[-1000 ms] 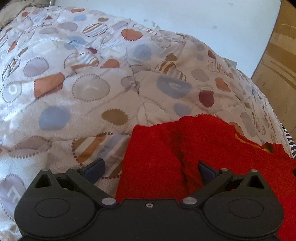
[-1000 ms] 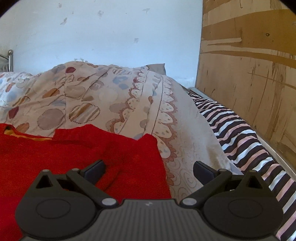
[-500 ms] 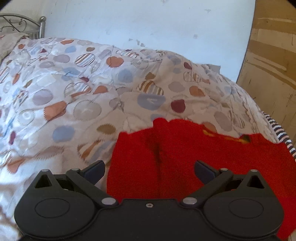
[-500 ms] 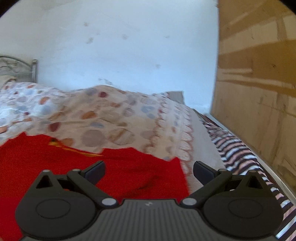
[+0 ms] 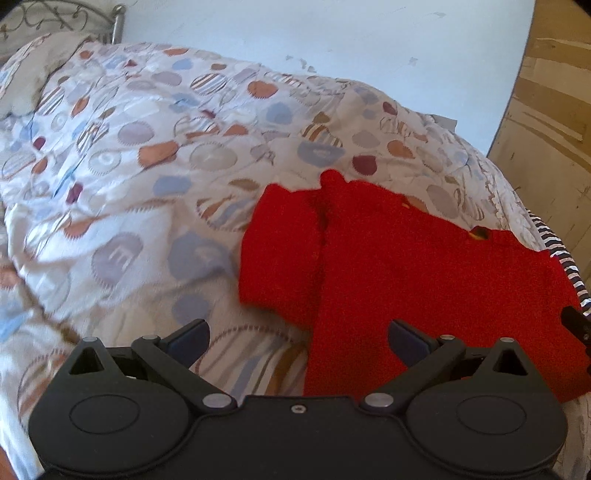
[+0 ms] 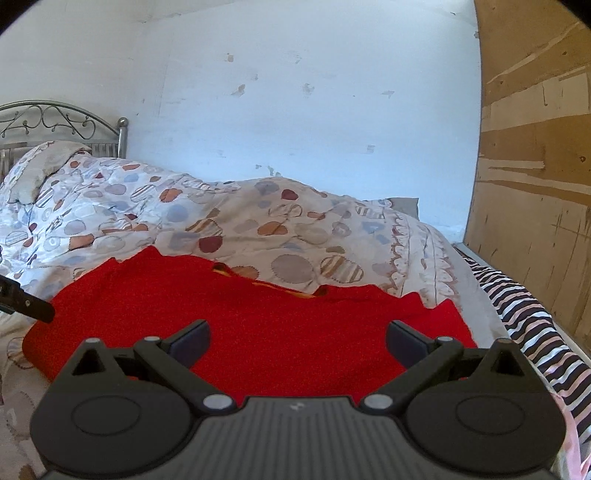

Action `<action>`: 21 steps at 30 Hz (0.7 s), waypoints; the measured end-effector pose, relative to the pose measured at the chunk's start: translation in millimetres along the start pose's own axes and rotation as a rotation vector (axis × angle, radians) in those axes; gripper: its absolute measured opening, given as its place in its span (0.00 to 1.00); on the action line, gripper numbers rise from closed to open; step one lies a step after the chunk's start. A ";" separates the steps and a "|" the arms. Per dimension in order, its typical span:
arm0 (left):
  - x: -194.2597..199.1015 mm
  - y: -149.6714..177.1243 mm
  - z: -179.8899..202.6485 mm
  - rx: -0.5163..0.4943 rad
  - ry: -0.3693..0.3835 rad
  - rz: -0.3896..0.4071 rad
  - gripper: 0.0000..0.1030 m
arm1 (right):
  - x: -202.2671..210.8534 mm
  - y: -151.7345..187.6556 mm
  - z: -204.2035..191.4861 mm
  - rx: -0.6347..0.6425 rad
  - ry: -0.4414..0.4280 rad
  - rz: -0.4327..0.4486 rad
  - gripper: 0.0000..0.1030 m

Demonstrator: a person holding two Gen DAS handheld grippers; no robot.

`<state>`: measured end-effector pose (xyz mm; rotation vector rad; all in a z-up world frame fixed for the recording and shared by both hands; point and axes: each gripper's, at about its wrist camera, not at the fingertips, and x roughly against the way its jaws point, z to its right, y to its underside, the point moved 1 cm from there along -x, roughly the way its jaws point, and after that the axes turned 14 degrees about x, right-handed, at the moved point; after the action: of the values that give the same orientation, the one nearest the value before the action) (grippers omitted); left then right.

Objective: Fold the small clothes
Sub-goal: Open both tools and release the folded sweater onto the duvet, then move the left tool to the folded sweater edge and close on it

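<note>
A small red knitted sweater [image 5: 424, 266] lies spread on a patterned quilt [image 5: 147, 177] covering a bed, its left sleeve already turned in across the body, though the rest looks unfolded. The left gripper [image 5: 298, 336] and right gripper [image 6: 297, 336] both hover just above the garment's near edge, jaws spread wide and holding nothing. Most of the folding appears yet to be done.

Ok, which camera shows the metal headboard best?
The right wrist view: the headboard shows its arched scrollwork and corner post against the wall. The left wrist view catches only a cropped sliver at the top edge.
</note>
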<state>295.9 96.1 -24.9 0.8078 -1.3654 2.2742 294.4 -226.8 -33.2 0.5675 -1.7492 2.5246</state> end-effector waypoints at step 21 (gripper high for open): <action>5.4 15.1 -17.5 0.064 -0.027 -0.035 0.99 | -19.1 24.5 -29.6 0.005 0.041 -0.076 1.00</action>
<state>278.1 104.7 -38.1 0.8795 -1.2854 2.2989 298.5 -205.4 -70.2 0.5667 -1.6756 2.4720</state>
